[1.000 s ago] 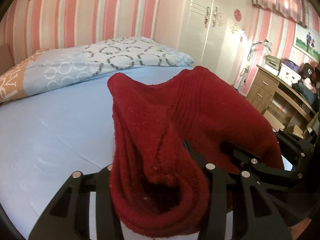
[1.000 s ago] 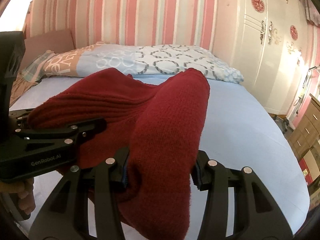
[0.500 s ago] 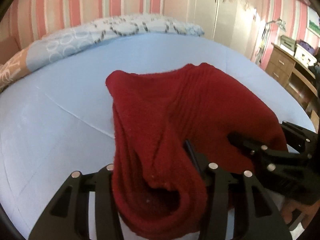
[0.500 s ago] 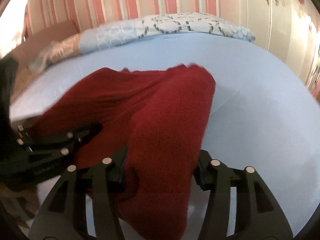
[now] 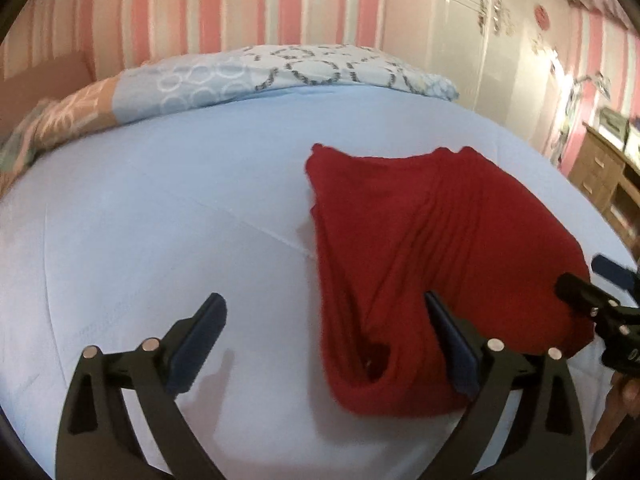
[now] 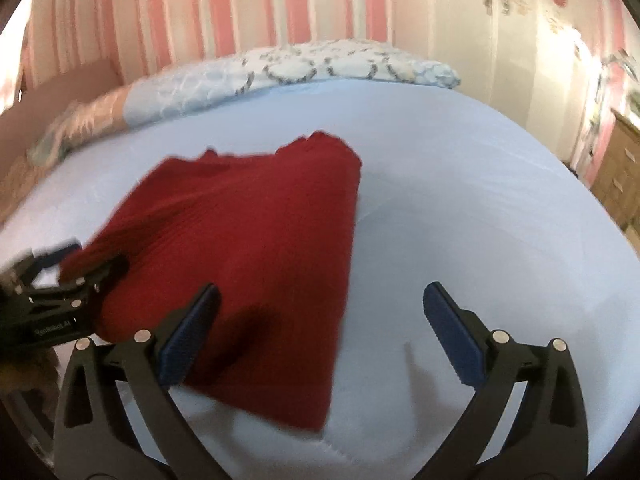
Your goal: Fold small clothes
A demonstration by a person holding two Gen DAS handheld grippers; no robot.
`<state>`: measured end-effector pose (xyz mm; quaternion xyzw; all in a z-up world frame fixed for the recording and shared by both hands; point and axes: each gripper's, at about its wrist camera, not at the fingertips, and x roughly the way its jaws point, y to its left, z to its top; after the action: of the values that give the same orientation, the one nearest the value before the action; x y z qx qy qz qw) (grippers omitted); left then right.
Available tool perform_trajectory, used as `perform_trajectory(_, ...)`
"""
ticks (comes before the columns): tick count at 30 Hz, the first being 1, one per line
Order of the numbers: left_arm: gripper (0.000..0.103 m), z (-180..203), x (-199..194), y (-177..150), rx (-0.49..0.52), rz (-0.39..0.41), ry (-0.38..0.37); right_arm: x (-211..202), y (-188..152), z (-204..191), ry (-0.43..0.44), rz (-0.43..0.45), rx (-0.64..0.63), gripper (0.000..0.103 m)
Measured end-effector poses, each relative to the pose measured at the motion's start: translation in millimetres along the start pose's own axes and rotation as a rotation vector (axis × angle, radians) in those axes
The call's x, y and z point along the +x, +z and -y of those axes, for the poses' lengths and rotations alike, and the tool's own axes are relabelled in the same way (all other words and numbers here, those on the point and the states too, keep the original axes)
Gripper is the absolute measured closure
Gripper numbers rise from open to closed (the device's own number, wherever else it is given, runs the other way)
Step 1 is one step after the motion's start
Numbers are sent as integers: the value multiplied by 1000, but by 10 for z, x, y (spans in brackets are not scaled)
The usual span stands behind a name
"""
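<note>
A dark red knitted garment (image 5: pixel 420 240) lies folded on the light blue bed sheet (image 5: pixel 160 220). My left gripper (image 5: pixel 324 316) is low over its near left edge with its jaws opening. The cloth's rolled edge lies between the fingers beside the right pad, and neither pad presses on it. In the right wrist view, the garment (image 6: pixel 248 240) spreads to the left. My right gripper (image 6: pixel 320 308) also has its jaws opening, and the garment's near right corner rests loose between them. Each gripper shows at the edge of the other's view: the right gripper (image 5: pixel 588 280) and the left gripper (image 6: pixel 72 264).
A patterned pillow (image 5: pixel 280 72) lies at the head of the bed against a pink striped wall. A white wardrobe (image 5: pixel 480 40) stands at the back right, and wooden drawers (image 5: pixel 604 176) stand beside the bed. A person's hand (image 5: pixel 616 408) is at the right edge.
Both grippers sank toward the bed and let go of the red garment, their jaws spreading wide. The garment, held up and draped before, now lies on the sheet.
</note>
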<state>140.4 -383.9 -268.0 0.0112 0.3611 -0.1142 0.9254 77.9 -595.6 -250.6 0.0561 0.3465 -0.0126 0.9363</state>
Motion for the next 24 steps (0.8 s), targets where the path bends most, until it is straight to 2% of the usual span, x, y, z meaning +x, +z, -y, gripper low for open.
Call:
perform_trajectory(2,1,28,34,-79,10,-23,6,99,-67,3,-37,-67,-22,3)
perform_trajectory(3,1,76,93,-127,47,-62,16,127,-74,5,-37,-91,-14,3)
perform_trajectory(4,1,80,91,-125,63,-61,19,104,-46,-8,-37,-90,-11,3)
perform_trajectory(6,2,58,-6,-22,64,-48,13,-53,59,-106,-55,-66,-36,3)
perform_trajectory(10,2,-115,-432,192,40,33,3,-349,269,-389,-50,-36,-74,3)
perform_trajectory(12,2,-314,-692,248,7,50,8,-503,365,-597,-25,-51,-61,3)
perform_trajectory(14,2,-515,-919,250,-12,60,15,-690,409,-787,20,-34,-47,3)
perform_trajectory(18,2,-1019,-1381,201,-45,77,56,-1008,457,-1270,60,-4,-49,3)
perform_trajectory(24,2,-1567,-1995,100,-80,101,112,-1382,418,-1904,49,-4,-100,3)
